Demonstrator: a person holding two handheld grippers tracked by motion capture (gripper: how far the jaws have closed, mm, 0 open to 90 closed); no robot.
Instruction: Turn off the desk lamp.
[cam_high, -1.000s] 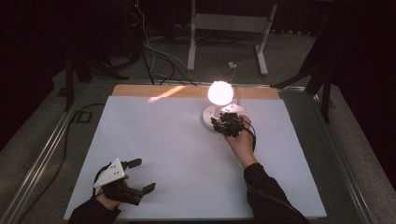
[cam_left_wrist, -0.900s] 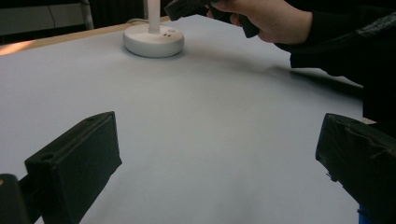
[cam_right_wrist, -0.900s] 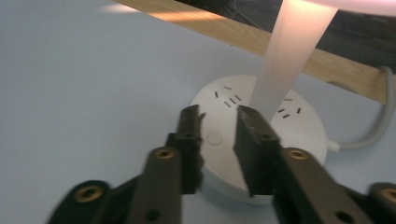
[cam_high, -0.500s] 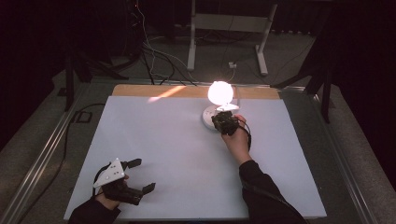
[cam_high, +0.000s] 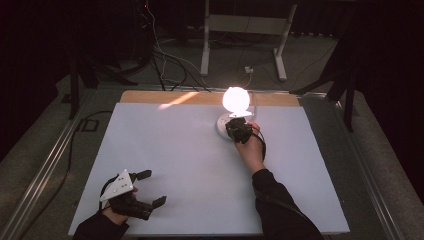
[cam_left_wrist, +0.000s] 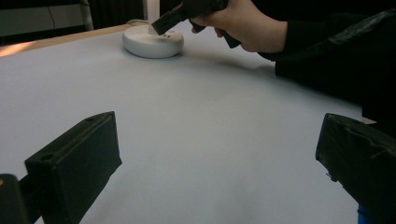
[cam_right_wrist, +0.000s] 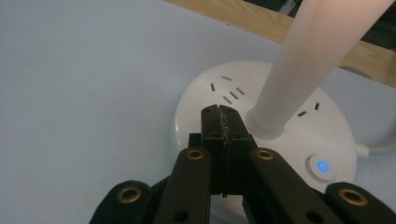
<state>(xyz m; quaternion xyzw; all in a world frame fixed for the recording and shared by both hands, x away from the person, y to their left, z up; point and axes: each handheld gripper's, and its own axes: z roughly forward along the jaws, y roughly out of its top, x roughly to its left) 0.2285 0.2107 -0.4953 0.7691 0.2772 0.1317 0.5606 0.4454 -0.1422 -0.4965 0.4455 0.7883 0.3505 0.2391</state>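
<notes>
The left gripper (cam_high: 145, 189) rests low on the white table sheet (cam_high: 165, 165) at the near left corner, held in the person's left hand (cam_high: 120, 204), with the grey three-cornered plate (cam_high: 117, 184) on top. Its jaws stand wide apart and hold nothing; in the left gripper view, bare sheet lies between them. The left forearm is cut off by the bottom edge of the high view.

Well ahead and to the right of the left gripper sits the round white lamp base (cam_right_wrist: 280, 140), a disc with socket slots in its top. The right gripper (cam_right_wrist: 219, 116) hangs directly over the near part of this base, its jaws pressed together with nothing between them. Whether the tips touch the base surface cannot be told. Just beyond the tips rises the white lamp stem (cam_right_wrist: 308, 56), cut off at the top of the right gripper view. To the right of the jaws a round power button (cam_right_wrist: 322, 166) shows a lit blue power symbol; no other marking or writing is legible.

In the high view the lamp head (cam_high: 236, 98) glows so brightly that its shape is washed out, and the right hand (cam_high: 250, 145) hides part of the base. The room beyond the table is dark
</notes>
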